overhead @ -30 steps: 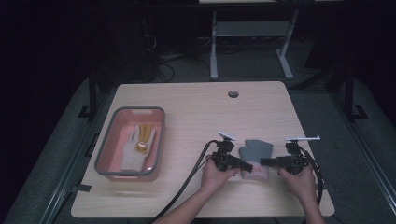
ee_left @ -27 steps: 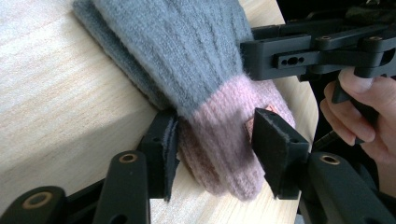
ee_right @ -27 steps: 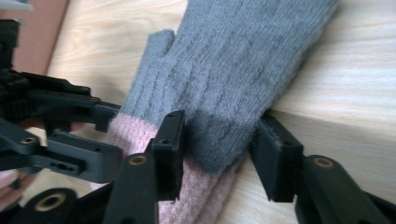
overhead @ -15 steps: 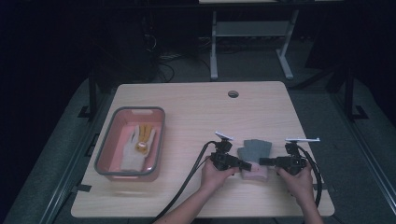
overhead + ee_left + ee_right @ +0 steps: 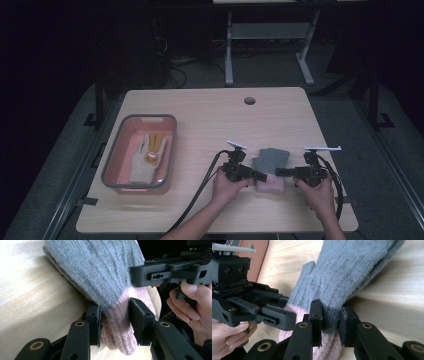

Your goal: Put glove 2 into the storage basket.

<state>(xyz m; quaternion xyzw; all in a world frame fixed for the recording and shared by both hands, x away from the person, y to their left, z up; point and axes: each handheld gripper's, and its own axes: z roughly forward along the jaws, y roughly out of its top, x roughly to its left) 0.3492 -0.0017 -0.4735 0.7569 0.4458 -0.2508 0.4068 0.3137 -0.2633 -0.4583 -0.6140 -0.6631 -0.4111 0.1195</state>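
Note:
A grey knit glove (image 5: 270, 160) with a pink cuff (image 5: 270, 186) lies on the table's near right part. My left gripper (image 5: 260, 176) comes at it from the left and is shut on the pink cuff (image 5: 117, 325). My right gripper (image 5: 279, 172) comes from the right and is shut where grey meets pink (image 5: 332, 315). In the left gripper view the glove (image 5: 97, 272) stretches away from the jaws, and the right gripper (image 5: 133, 277) touches its far side. The left gripper (image 5: 292, 317) shows at the left of the right gripper view.
A pink bin with a grey rim (image 5: 139, 118) stands at the table's left and holds a white and yellow glove (image 5: 145, 155). A round cable hole (image 5: 249, 100) sits near the far edge. Both cables trail off the near edge. The wooden table (image 5: 210, 125) has open room in the middle.
The glove and both grippers have edged very slightly; both grips on the cuff are unchanged.

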